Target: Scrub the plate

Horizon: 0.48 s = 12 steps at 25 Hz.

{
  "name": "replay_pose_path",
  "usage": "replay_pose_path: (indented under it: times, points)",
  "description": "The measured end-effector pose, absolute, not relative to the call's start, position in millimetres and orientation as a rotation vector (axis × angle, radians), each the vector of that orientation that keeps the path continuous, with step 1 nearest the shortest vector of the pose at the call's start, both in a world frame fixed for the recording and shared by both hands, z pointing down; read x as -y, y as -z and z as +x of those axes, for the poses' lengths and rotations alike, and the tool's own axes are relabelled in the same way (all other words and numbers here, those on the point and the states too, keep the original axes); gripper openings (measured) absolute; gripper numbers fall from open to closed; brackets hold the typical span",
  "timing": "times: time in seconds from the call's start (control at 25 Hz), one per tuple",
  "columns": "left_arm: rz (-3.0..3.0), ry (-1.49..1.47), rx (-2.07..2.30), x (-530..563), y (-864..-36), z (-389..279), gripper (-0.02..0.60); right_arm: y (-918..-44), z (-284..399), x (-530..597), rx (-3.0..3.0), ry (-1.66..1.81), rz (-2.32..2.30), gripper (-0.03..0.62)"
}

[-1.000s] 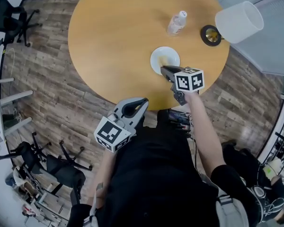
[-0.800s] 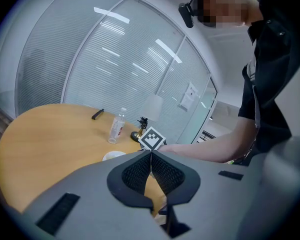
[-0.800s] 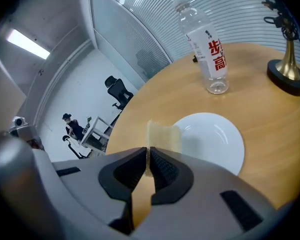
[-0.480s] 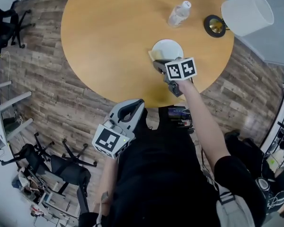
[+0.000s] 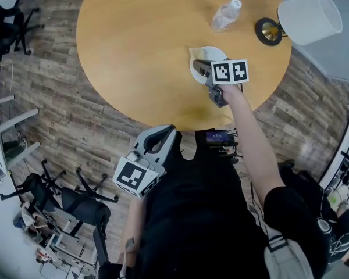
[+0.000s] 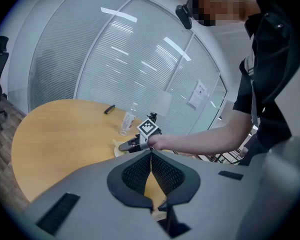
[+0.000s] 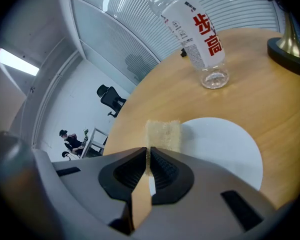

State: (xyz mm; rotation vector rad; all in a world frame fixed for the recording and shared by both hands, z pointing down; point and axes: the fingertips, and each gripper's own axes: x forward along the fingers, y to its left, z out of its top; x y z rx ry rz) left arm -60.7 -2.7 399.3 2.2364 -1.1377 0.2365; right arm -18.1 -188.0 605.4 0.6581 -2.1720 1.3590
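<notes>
Right gripper view: the white plate lies flat on the bench, just ahead of the right claw and to its right. The right claw is pressed together on the near edge of a pale yellow sponge, which juts forward from the tips and lies over the plate's left rim, part over the plate and part over bare wood. Whether the sponge presses on the plate cannot be told. Further ahead of the claw stands a clear plastic bottle, near the plate's far rim, and to the far right a lamp shows its dark base.

The left claw is drawn together on nothing. It is held back from the bench near the person's body, well apart from the plate.

Likely faults from here:
- Nothing holds the plate, so a firm scrubbing stroke could push it across the smooth wood, either toward the bottle or back toward the bench edge beneath the claw.
- The bottle is tall and looks light, so a sliding plate or a long stroke could topple it.
- The sponge is gripped only by its end, so it may fold or pull out of the claw under pressure.
- With the sponge at the rim, strokes may wipe the bench and miss the plate.
</notes>
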Motion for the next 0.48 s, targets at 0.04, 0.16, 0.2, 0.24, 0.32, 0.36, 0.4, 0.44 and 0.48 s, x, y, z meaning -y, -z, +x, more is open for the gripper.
replay_pose_path:
  times: [0.04, 0.16, 0.2, 0.24, 0.32, 0.36, 0.4, 0.44, 0.48]
  points:
    - [2.242, -0.234, 1.135, 2.4, -399.1, -60.9, 0.017, -604.5, -16.3, 192.0, 2.176, -1.366, 0.671, 0.032]
    - [2.24, -0.252, 1.133, 2.2, -401.2, -59.8, 0.017, -606.0, -5.6, 203.4, 2.172, -1.373, 0.734, 0.032]
    - [2.249, -0.26, 1.132, 2.4, -402.0, -58.5, 0.017, -607.5, -0.5, 206.6, 2.166, -1.37, 0.761, 0.032]
    - [2.264, -0.265, 1.129, 2.7, -402.4, -57.2, 0.017, -608.7, 4.6, 209.1, 2.16, -1.368, 0.785, 0.032]
    - [2.284, -0.272, 1.12, 3.3, -402.2, -54.5, 0.017, -608.9, 13.4, 212.1, 2.155, -1.374, 0.817, 0.032]
    - [2.287, -0.274, 1.114, 3.3, -401.8, -53.2, 0.017, -608.3, 17.3, 212.8, 2.153, -1.382, 0.83, 0.032]
    - [2.29, -0.275, 1.107, 3.3, -401.3, -51.5, 0.017, -607.8, 21.4, 213.1, 2.151, -1.391, 0.841, 0.032]
    - [2.294, -0.275, 1.102, 3.3, -400.9, -49.6, 0.016, -607.7, 25.8, 213.2, 2.149, -1.398, 0.851, 0.032]
    - [2.297, -0.275, 1.097, 3.3, -400.7, -47.4, 0.016, -607.9, 30.5, 213.3, 2.147, -1.402, 0.859, 0.032]
